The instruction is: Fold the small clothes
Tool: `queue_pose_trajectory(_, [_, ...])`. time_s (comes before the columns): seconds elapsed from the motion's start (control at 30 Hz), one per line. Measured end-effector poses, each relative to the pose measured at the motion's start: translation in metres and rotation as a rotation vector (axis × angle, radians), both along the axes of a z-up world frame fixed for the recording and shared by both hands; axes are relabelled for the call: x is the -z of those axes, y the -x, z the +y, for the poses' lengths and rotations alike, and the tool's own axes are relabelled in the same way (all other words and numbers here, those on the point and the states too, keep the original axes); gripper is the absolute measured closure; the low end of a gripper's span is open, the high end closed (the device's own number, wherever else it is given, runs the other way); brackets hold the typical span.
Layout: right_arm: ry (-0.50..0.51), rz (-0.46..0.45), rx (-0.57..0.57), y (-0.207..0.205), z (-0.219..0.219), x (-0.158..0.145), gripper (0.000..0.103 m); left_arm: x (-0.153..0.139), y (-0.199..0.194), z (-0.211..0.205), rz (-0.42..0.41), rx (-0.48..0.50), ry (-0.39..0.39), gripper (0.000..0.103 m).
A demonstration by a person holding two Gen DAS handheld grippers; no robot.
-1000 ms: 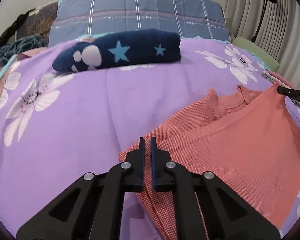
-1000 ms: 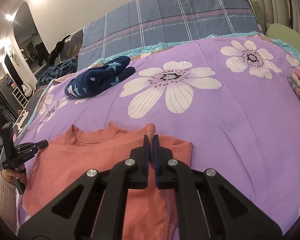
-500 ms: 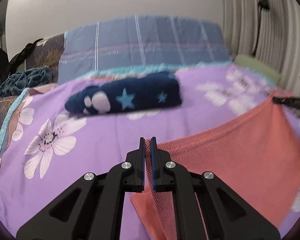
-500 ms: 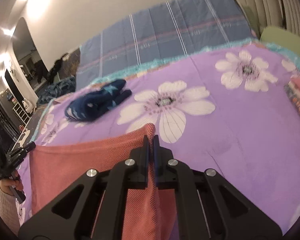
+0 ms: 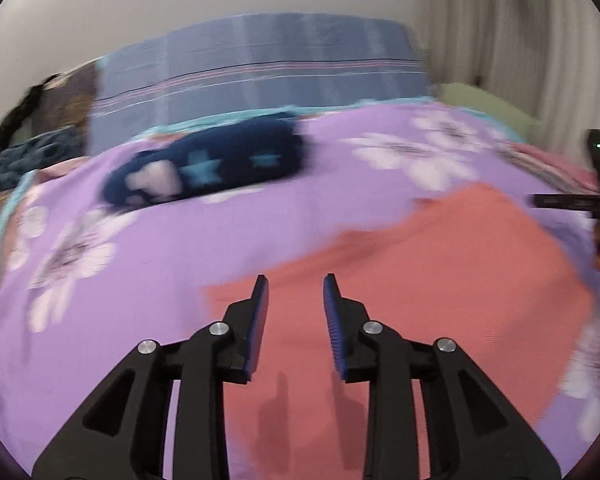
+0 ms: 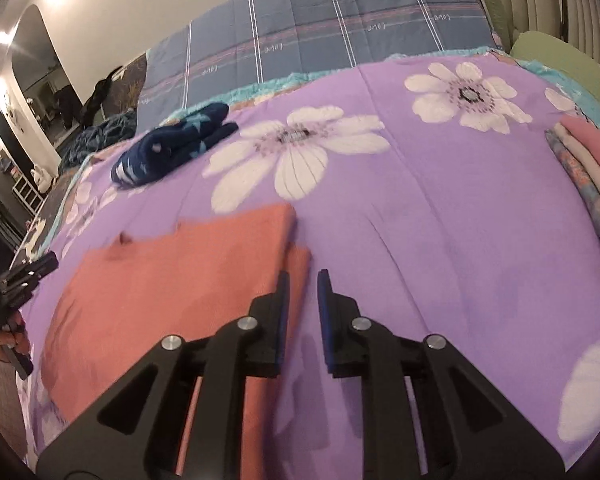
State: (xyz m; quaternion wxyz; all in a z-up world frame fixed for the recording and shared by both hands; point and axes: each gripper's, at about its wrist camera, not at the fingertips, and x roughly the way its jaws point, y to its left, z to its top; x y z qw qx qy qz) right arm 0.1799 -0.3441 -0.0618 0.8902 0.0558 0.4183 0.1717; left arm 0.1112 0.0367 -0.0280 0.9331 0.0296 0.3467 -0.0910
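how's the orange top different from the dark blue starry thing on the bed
The orange top lies spread flat in a wide folded rectangle near both claws; the dark blue starry garment is bundled into a compact, thicker roll farther up the bed. The orange top is plain; the blue one carries light blue stars and white patches. Both rest on the purple flowered bedspread, and neither is held.

Left gripper (image 5: 294, 294) and right gripper (image 6: 302, 290): matte black angular linkage arms with cut-outs, silver round screws behind the fingers (image 5: 260, 312), blue ribbed inner pads. Pale knit sleeve (image 6: 0, 392) far left of the right fingers.
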Motion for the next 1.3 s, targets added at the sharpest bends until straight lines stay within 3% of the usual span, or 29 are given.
queue_pose_trajectory(0.2, [-0.028, 0.071, -0.049, 0.008, -0.011, 0.020, 0.095, 0.014, 0.025, -0.137, 0.071, 0.317, 0.017, 0.068])
queue_pose_trajectory(0.3, [-0.053, 0.091, -0.107, 0.006, -0.005, 0.024, 0.094, 0.026, 0.031, -0.197, 0.126, 0.421, 0.027, 0.060])
queue_pose_trajectory(0.37, [-0.055, 0.097, -0.136, 0.002, 0.000, 0.024, 0.092, 0.033, 0.037, -0.233, 0.150, 0.468, 0.019, 0.047])
queue_pose_trajectory(0.43, [-0.049, 0.103, -0.155, -0.003, 0.004, 0.022, 0.090, 0.037, 0.047, -0.265, 0.143, 0.517, -0.018, 0.040])
queue_pose_trajectory(0.5, [-0.039, 0.107, -0.173, -0.007, 0.005, 0.020, 0.088, 0.041, 0.058, -0.289, 0.113, 0.550, -0.105, 0.038])
queue_pose_trajectory(0.63, [-0.055, 0.097, -0.187, -0.010, -0.003, 0.017, 0.075, 0.052, 0.068, -0.314, 0.099, 0.537, -0.245, 0.033])
queue_pose_trajectory(0.73, [-0.125, 0.096, -0.177, -0.012, -0.018, 0.018, 0.070, 0.058, 0.073, -0.320, 0.105, 0.535, -0.284, 0.032])
queue_pose_trajectory(0.87, [-0.175, 0.112, -0.170, -0.017, -0.023, 0.021, 0.068, 0.059, 0.072, -0.324, 0.090, 0.511, -0.310, 0.032])
queue_pose_trajectory(1.07, [-0.095, 0.122, -0.230, -0.029, 0.002, 0.017, 0.069, 0.054, 0.067, -0.321, 0.097, 0.460, -0.284, 0.033])
queue_pose_trajectory(1.13, [-0.086, 0.144, -0.238, -0.042, 0.012, 0.019, 0.069, 0.054, 0.070, -0.324, 0.086, 0.459, -0.298, 0.036])
queue_pose_trajectory(1.2, [-0.100, 0.160, -0.231, -0.054, 0.019, 0.022, 0.070, 0.054, 0.071, -0.327, 0.073, 0.472, -0.306, 0.050])
queue_pose_trajectory(1.27, [-0.118, 0.160, -0.208, -0.061, 0.023, 0.022, 0.099, 0.054, 0.075, -0.325, 0.065, 0.506, -0.271, 0.084])
queue_pose_trajectory(1.3, [-0.131, 0.138, -0.189, -0.061, 0.023, 0.016, 0.099, 0.052, 0.072, -0.323, 0.064, 0.524, -0.239, 0.089])
